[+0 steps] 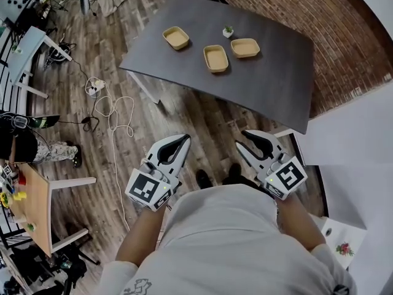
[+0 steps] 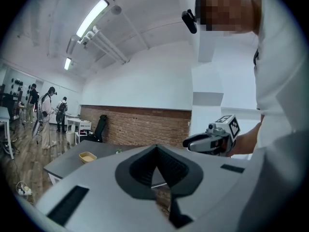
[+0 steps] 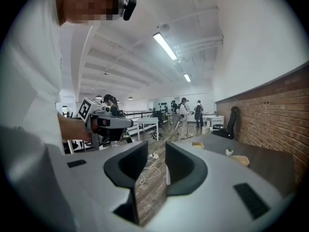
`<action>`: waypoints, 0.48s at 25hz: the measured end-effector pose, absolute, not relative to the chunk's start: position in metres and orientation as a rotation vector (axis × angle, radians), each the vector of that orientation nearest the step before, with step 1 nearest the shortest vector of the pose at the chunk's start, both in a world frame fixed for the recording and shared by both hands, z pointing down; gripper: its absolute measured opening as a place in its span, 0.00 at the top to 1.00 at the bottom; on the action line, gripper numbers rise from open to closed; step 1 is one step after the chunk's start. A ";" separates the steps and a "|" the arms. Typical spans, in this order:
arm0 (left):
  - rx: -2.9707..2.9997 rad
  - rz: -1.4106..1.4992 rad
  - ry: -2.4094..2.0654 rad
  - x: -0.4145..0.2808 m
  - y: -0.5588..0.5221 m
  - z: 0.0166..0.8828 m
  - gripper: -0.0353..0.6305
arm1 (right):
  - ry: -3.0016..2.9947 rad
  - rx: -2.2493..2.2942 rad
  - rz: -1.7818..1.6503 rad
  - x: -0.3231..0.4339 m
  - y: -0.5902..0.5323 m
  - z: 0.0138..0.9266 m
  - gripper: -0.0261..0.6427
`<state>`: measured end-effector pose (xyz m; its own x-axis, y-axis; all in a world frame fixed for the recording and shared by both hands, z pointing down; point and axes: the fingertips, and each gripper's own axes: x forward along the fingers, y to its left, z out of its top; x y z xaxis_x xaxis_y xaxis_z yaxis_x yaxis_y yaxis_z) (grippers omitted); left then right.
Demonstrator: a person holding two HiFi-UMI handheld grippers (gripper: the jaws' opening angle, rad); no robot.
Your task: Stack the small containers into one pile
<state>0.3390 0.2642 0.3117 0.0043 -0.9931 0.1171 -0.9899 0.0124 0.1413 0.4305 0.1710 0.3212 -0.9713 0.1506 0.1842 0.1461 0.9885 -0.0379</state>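
Note:
Three shallow tan containers (image 1: 176,37), (image 1: 215,58), (image 1: 245,47) lie apart on the dark grey table (image 1: 276,85), well ahead of both grippers. The left gripper (image 1: 183,138) is held over the wooden floor, short of the table's near edge, its jaws closed tip to tip with nothing in them. My right gripper (image 1: 243,137) is beside it, jaws standing apart and empty. In the left gripper view the jaws (image 2: 155,148) meet, and one container (image 2: 87,156) shows far off. The right gripper view shows a clear gap at the right gripper (image 3: 157,151) and two containers (image 3: 197,144), (image 3: 240,160).
A small potted plant (image 1: 228,31) stands among the containers. A white cable (image 1: 113,112) and power strip (image 1: 94,86) lie on the floor at left. A brick wall (image 1: 307,11) runs behind the table. A wooden table (image 1: 34,208) is at lower left. People (image 3: 186,111) stand far off.

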 end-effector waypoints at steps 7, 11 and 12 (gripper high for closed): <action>2.086 -0.033 -2.097 0.326 0.261 0.314 0.93 | -2.949 -0.230 0.052 0.413 0.163 0.325 0.78; 2.062 -0.023 -2.126 0.315 0.250 0.313 0.93 | -2.956 -0.264 0.045 0.398 0.148 0.324 0.78; 2.051 -0.022 -2.134 0.310 0.247 0.313 0.93 | -2.957 -0.272 0.044 0.394 0.143 0.324 0.78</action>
<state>0.3105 0.2471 0.3128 -0.0314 -0.9923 0.1200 -0.9896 0.0478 0.1358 0.3939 0.1432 0.3241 -0.9686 0.1838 0.1674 0.1787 0.9829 -0.0452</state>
